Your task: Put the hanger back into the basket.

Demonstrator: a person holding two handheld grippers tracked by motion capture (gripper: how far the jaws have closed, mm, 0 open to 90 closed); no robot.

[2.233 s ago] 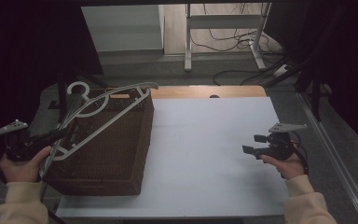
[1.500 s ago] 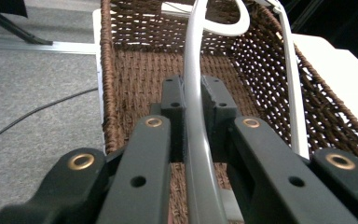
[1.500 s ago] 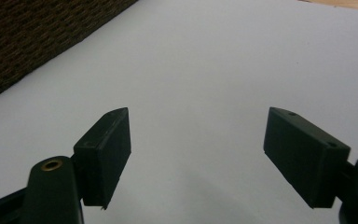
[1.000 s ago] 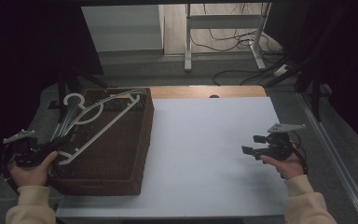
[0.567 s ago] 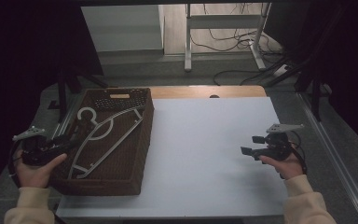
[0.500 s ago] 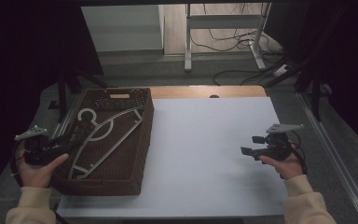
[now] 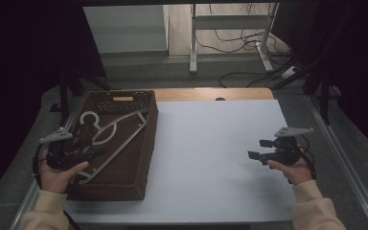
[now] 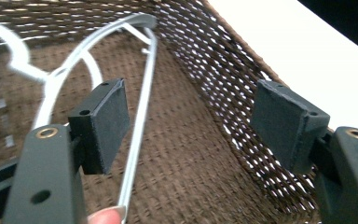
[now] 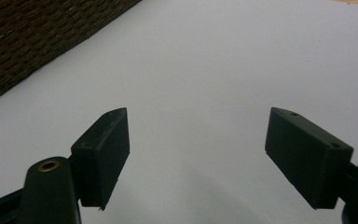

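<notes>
The left claw [image 8: 186, 121] stands with its two black jaws wide apart; they have just been opening, and nothing is pressed between the pads. A thin bar of the pale grey plastic clothes hanger [image 8: 140, 116] runs up just beside the inner face of the left-hand pad, loose and free of the grip, while the hanger's curved shoulder and hook arch away above it. The hanger lies inside the dark brown woven wicker basket [image 8: 205, 79], whose open-weave wall rises behind the right-hand pad and lets light through. In the high view the left claw [image 7: 93, 152] sits at the near left of the basket [image 7: 146, 143], held in the person's left hand [image 7: 57, 170], and the hanger [image 7: 110, 132] rests flat in the basket, hook toward the far left corner, its long bar slanting across the bottom. The basket stands at the left edge of the white tabletop [image 7: 211, 158]. Well apart to the right, the right claw [image 7: 258, 148] hovers over bare tabletop in the right hand [image 7: 292, 170], its jaws also spread wide and holding nothing, as the right gripper view [image 9: 196, 158] confirms.
</notes>
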